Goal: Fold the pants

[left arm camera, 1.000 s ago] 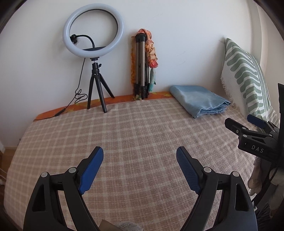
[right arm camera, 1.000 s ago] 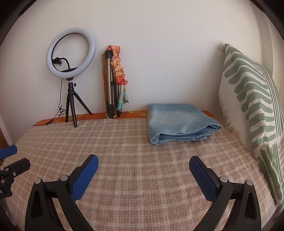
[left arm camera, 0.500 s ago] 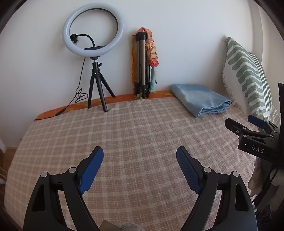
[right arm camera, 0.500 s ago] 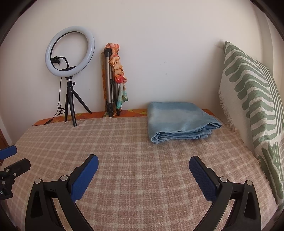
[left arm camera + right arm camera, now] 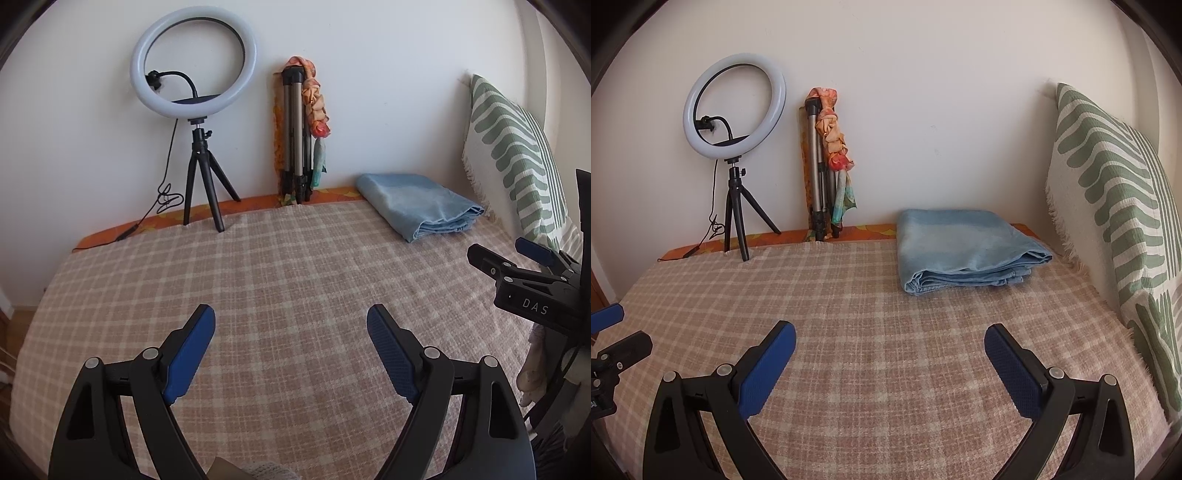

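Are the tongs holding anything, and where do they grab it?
Nothing. Left tongs and right tongs are open and empty; the folded pants lie untouched.

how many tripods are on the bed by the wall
2: a black one under the ring light at the far left, and a folded silver tripod leaning on the wall, left of the folded pants.

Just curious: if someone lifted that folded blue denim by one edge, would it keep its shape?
Probably not. The folded blue denim lies in loose stacked layers, so it would likely flop open. The thick-looking cloth suggests some weight. It shouldn't slide easily on the checked blanket.
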